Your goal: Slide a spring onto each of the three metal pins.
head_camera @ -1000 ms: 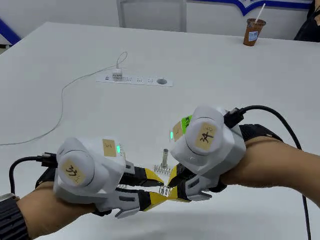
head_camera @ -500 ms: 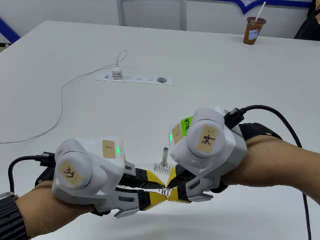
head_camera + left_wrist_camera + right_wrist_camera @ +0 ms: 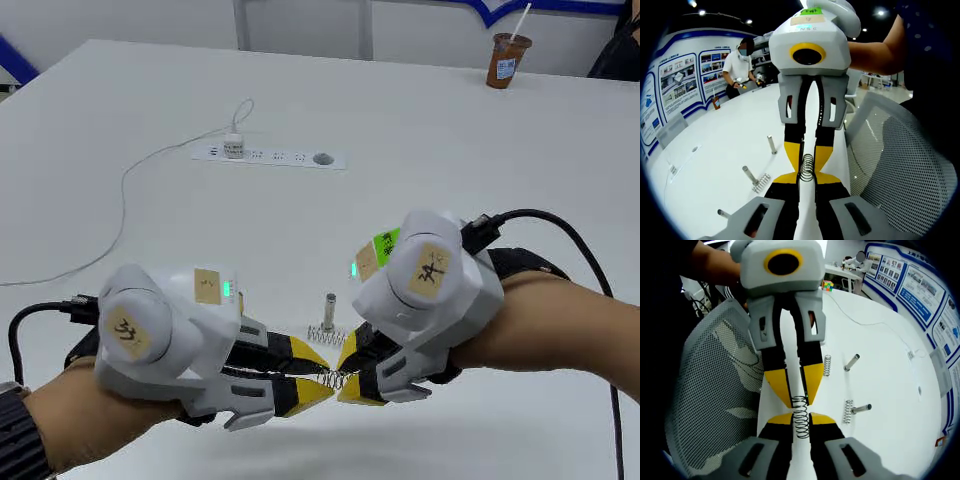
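Note:
A small wire spring hangs between the yellow-tipped jaws of both grippers, low over the white table. My left gripper comes in from the left and my right gripper from the right, tip to tip. In the left gripper view my own jaws pinch one end of the spring. In the right gripper view my own jaws pinch the other end of the spring. Just behind the tips stands a metal pin with a spring at its base. Two more pins show on the table.
A power strip with a plugged adapter and a white cable lies further back. A brown cup with a straw stands at the far right. A mesh chair sits beyond the table's near edge. A person stands in the distance.
Both grippers have shifted slightly, the left one a little lower and left, the right one a little right. Their tips stay together on the spring.

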Tool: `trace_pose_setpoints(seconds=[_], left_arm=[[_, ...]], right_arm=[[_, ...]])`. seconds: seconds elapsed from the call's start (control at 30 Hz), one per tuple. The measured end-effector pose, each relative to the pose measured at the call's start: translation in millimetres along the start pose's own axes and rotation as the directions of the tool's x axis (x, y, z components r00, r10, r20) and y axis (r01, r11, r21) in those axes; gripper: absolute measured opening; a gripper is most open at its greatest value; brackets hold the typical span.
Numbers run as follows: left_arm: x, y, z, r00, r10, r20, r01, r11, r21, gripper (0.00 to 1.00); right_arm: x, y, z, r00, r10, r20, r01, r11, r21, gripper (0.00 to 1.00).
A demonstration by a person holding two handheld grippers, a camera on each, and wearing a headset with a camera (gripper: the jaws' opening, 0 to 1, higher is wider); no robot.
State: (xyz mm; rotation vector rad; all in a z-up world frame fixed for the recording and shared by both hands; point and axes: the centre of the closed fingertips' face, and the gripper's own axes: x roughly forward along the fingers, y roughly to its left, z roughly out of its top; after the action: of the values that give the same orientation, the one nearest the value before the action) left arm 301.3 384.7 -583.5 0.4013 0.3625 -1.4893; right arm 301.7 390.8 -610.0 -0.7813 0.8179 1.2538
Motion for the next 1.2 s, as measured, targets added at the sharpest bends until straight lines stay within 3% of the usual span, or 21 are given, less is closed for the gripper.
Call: trace_pose_setpoints(seconds=[0.63, 0.93, 1.2], left_arm=[[-6.1, -0.3, 8.3, 0.9989, 0.006, 0.047, -0.004, 0.999, -0.041, 0.1], [-8.4, 0.9, -0.3, 0.9994, 0.015, 0.032, -0.013, 0.999, -0.052, 0.1], [-5.9, 0.4, -8.1, 0.9999, 0.013, 0.008, -0.012, 0.999, -0.049, 0.1]], right_arm=[[-2.7, -1.7, -9.6, 0.9998, -0.002, 0.02, 0.001, 0.999, 0.049, 0.13], [-11.4, -1.7, -3.3, 0.9982, -0.008, 0.059, 0.004, 0.997, 0.072, 0.13], [-24.0, -0.7, 12.4, 0.9944, -0.012, 0.105, 0.004, 0.997, 0.078, 0.13]])
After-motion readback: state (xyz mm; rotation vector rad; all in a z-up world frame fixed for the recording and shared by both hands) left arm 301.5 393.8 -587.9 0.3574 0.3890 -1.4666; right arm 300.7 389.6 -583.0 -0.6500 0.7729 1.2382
